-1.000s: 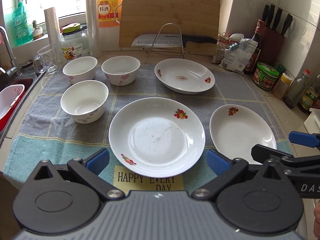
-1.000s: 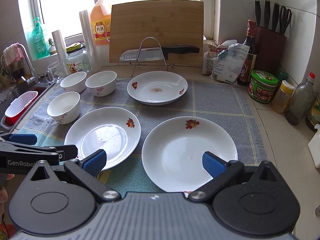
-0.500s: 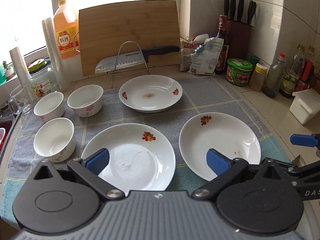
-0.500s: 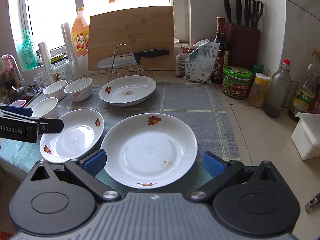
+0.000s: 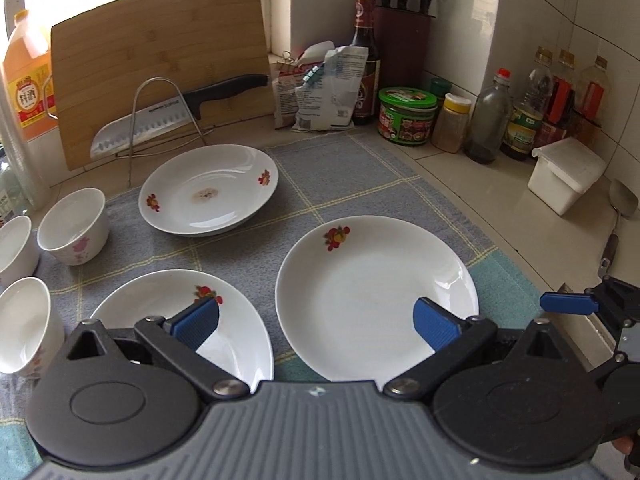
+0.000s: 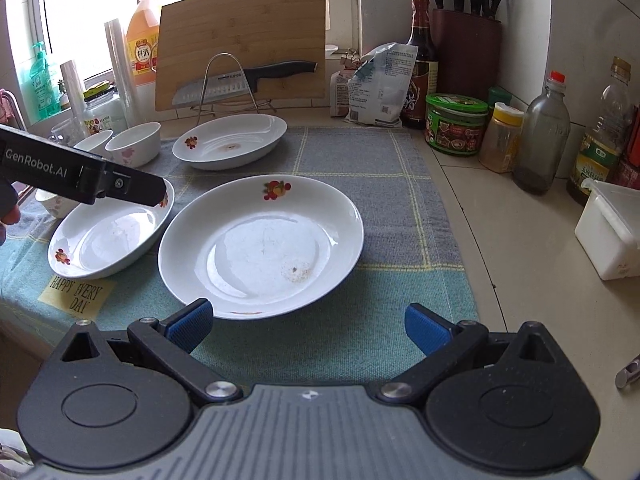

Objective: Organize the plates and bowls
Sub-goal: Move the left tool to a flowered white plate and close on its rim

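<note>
The big flowered plate lies on the checked towel on the bench, just ahead of the right tongs, whose blue tips gape wide and empty. Left of that plate sits a second plate, under the left tongs, also spread wide. Behind it stand a third plate and small bowls.

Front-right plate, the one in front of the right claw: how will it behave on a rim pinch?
The front-right plate looks like glazed ceramic: probably stiff and breakable if dropped. Its glossy rim may slip between the pads of the open right claw. It is wide and shallow, so a one-edge pinch will likely make it droop. The towel should resist sliding.
</note>
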Demonstrator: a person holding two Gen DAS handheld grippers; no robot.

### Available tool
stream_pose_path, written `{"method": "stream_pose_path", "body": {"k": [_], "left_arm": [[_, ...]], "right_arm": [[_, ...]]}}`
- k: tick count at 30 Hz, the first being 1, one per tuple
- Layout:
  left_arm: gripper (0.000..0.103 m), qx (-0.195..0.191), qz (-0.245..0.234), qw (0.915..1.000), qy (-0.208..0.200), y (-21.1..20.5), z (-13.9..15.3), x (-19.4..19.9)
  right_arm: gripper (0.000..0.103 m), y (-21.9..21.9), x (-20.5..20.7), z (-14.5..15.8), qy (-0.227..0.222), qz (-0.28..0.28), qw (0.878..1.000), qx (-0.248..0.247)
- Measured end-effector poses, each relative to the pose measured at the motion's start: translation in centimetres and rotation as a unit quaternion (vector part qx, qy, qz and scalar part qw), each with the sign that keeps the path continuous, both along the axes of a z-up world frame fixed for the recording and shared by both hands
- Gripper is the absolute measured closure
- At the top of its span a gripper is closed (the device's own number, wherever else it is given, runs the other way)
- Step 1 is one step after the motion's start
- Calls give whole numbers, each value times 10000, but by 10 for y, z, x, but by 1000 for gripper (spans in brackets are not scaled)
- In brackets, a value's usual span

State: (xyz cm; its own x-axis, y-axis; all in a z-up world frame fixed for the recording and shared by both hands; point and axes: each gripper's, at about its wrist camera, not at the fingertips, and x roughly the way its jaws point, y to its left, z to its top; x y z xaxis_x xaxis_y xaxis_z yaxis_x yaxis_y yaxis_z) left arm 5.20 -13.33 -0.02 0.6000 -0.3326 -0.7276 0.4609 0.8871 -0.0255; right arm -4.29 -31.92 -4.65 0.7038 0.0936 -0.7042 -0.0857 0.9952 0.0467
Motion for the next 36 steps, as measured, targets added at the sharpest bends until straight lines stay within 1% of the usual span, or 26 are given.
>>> {"method": "stream_pose_path", "body": {"k": [4, 6, 14, 16, 17, 20, 25, 30, 36], "left_arm": [[1, -127, -367, 9989, 247, -5, -6, 13], [1, -112, -473, 9984, 285, -7, -8, 19], [1, -8, -768, 9957, 515, -11, -25, 54], [1, 9, -917, 9944, 518, -13, -28, 60], [1, 33, -979, 9939, 510, -15, -29, 63], [1, -4, -1146, 9922, 493, -17, -32, 72], [1, -65, -1358, 9885, 661, -21, -39, 86], [1, 56, -1607, 9841, 749, -30, -47, 95], [1, 187, -1899, 9779, 859, -42, -55, 106]], "right_arm": [[0, 4, 4, -16, 204, -129, 9997, -82], [0, 7, 7, -23, 275, -97, 9996, -62], [0, 24, 26, -43, 447, 71, 9985, -298], [0, 29, 28, -48, 467, 158, 9981, -380], [0, 31, 28, -48, 409, 210, 9980, -445], [0, 31, 30, -48, 381, 283, 9980, -410], [0, 28, 30, -51, 182, 432, 9982, -374], [0, 26, 22, -54, -84, 538, 9979, -350], [0, 22, 25, -55, -201, 781, 9962, -322]]}}
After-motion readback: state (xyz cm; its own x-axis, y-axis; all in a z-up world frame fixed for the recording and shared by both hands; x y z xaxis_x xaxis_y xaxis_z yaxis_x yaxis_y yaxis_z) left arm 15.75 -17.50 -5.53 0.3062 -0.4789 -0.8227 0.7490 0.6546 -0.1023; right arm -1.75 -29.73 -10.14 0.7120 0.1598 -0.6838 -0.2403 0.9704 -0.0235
